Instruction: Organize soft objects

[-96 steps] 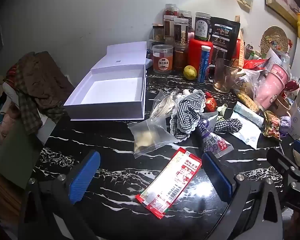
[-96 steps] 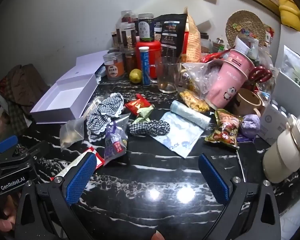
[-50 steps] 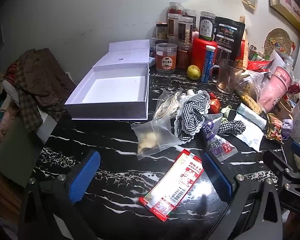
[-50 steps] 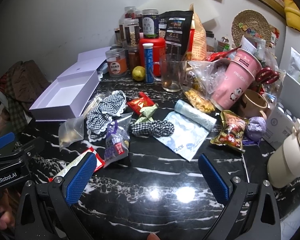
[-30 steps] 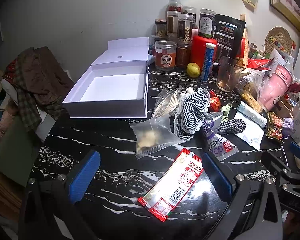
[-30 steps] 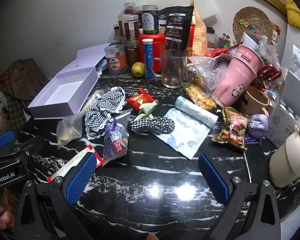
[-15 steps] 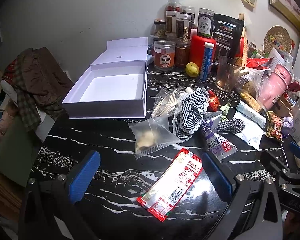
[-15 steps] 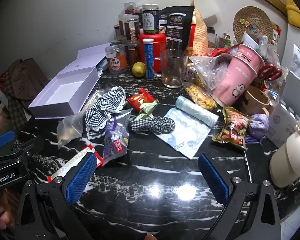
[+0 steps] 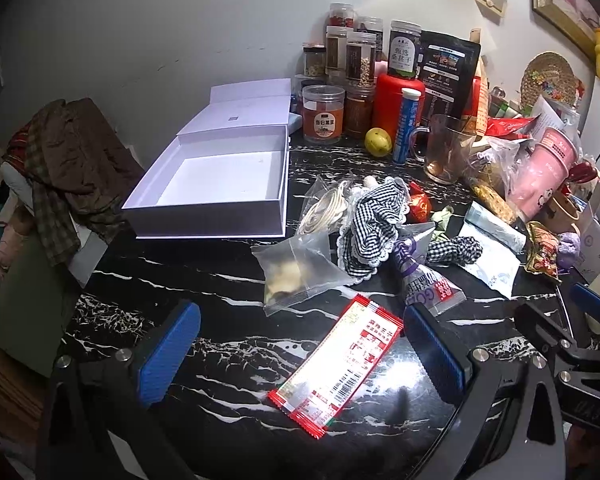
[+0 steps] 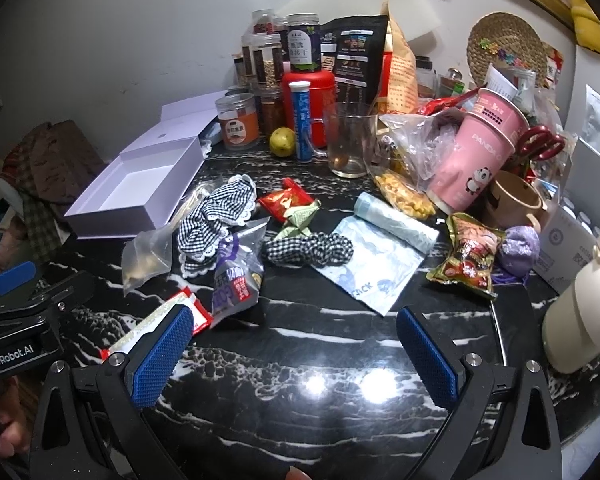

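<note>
A large black-and-white checked scrunchie [image 9: 374, 226] [image 10: 216, 220] with lace trim lies mid-table. A smaller checked scrunchie [image 9: 454, 249] [image 10: 306, 250] lies to its right, and a purple scrunchie [image 10: 520, 249] sits by the brown mug. An open white box [image 9: 220, 184] [image 10: 136, 188] stands empty at the left. My left gripper [image 9: 300, 354] hangs open above a red snack packet [image 9: 338, 364]. My right gripper [image 10: 292, 354] hangs open over bare black marble, short of the smaller scrunchie. Neither gripper holds anything.
Snack bags, a clear bag [image 9: 296, 270], a purple pouch [image 10: 236, 276] and a blue plastic roll [image 10: 396, 222] litter the table. Jars, a red canister [image 10: 310, 106], a glass mug [image 10: 350, 144] and pink cups [image 10: 482, 152] crowd the back. A cream flask [image 10: 580, 320] stands right. Clothes [image 9: 68, 164] pile left.
Both views have shifted only slightly; the grippers stay open and nothing on the table has moved.
</note>
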`<control>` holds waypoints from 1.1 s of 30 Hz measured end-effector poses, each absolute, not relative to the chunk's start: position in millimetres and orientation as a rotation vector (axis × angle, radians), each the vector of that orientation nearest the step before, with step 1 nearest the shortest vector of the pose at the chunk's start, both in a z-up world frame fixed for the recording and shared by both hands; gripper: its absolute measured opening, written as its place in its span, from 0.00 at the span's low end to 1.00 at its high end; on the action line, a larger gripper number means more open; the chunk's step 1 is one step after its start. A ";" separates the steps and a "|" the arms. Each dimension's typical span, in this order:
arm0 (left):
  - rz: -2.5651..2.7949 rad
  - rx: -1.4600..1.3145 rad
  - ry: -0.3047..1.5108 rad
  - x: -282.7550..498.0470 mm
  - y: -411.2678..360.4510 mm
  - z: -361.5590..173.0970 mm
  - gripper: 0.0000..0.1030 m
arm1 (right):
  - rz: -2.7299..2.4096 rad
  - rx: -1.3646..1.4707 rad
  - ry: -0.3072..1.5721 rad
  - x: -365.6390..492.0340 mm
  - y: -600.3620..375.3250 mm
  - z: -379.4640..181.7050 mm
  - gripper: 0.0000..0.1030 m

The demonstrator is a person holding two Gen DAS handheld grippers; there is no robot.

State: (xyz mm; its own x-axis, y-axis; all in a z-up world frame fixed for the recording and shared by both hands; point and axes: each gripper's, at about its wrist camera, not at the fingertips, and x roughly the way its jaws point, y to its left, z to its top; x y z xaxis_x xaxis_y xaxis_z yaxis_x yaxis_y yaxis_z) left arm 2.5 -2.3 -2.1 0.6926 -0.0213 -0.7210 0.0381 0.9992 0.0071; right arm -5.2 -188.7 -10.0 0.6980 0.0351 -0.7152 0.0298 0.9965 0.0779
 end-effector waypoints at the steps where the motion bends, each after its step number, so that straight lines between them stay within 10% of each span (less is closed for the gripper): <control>1: -0.038 0.021 0.805 1.9 -2.6 -2.3 1.00 | 0.011 0.087 0.796 -7.2 -189.7 -10.2 1.00; 33: -0.074 -0.049 0.961 -5.9 30.8 -52.4 1.00 | 0.243 0.162 0.986 -0.4 -160.7 -75.3 1.00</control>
